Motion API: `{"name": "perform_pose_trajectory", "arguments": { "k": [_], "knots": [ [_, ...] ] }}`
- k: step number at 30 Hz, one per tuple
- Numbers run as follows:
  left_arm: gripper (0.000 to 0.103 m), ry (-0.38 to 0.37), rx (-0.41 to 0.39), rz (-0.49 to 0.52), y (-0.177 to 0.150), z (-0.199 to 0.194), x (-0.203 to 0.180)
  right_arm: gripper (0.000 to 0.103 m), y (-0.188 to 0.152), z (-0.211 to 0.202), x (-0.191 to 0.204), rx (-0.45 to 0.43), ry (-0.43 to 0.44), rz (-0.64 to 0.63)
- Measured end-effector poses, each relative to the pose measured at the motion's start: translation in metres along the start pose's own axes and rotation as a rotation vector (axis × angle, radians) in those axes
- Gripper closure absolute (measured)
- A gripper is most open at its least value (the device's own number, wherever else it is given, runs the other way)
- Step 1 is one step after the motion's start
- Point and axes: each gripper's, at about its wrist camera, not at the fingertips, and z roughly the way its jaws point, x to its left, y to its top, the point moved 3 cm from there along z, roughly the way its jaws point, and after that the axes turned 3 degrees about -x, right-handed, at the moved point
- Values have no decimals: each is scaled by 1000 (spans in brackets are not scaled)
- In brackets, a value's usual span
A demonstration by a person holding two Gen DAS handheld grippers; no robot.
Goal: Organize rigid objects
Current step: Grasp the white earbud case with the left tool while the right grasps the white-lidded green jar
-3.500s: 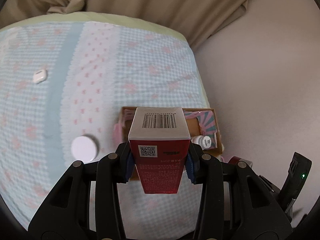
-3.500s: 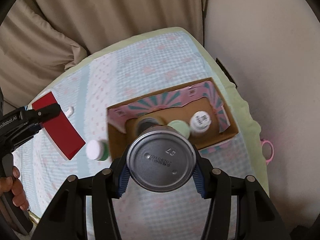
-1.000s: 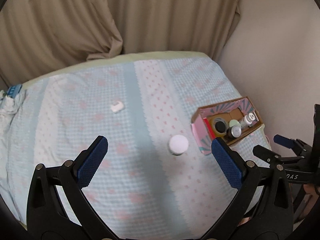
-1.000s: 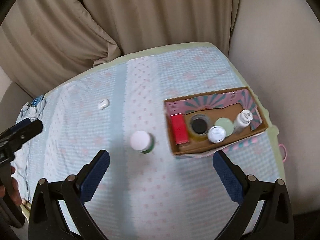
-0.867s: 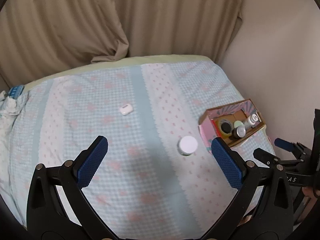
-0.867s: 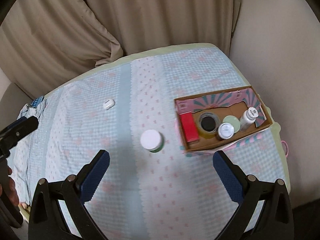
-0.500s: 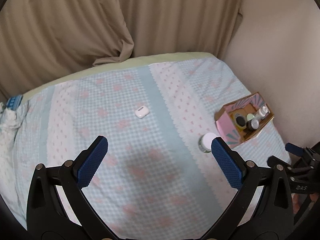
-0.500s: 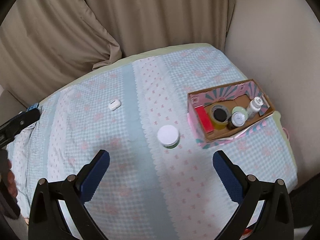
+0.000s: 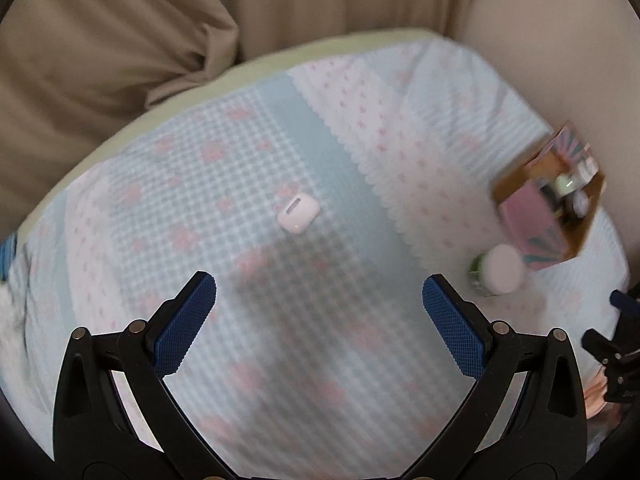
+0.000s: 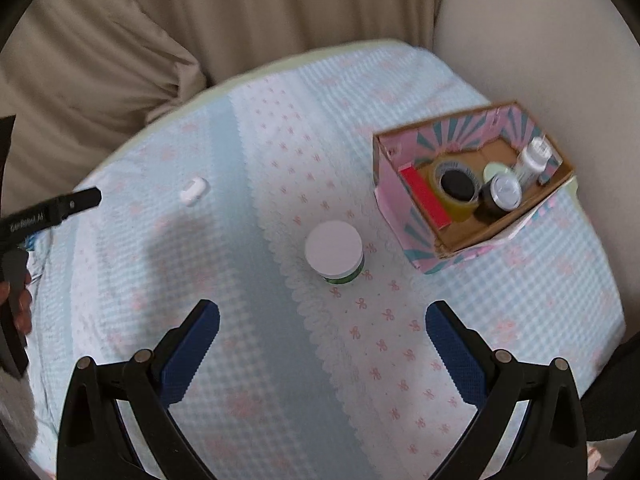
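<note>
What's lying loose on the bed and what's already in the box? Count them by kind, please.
Loose, white earbud case: 1
Loose, white-lidded jar: 1
In the cardboard box:
Red carton: 1
Tape roll: 1
Metal can: 1
Pale green lid: 1
Small white bottle: 1
Total: 7

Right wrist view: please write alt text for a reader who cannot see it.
The open right gripper hovers empty above a blue-and-pink patterned cloth, facing a white-lidded green jar. Right of the jar, a pink-lined cardboard box holds a red carton, tape roll, can and bottles; a small white earbud case lies far left.
</note>
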Motion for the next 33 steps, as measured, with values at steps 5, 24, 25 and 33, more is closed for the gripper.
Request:
{"name": "perform_pose_trajectory", "arguments": {
  "k": [5,24,25,33],
  "knots": [
    [3,-19,68,124,23,86,8,0,2,62,-6,49,-14,35],
    [23,-207,185,305,37,228,16,4,6,193,-2,149,-96,51],
    [23,-207,183,317,36,228,15,5,6,195,-2,153,-100,51],
    [59,-187,168,370,29,224,15,37,9,214,-9,199,-194,43]
  ]
}}
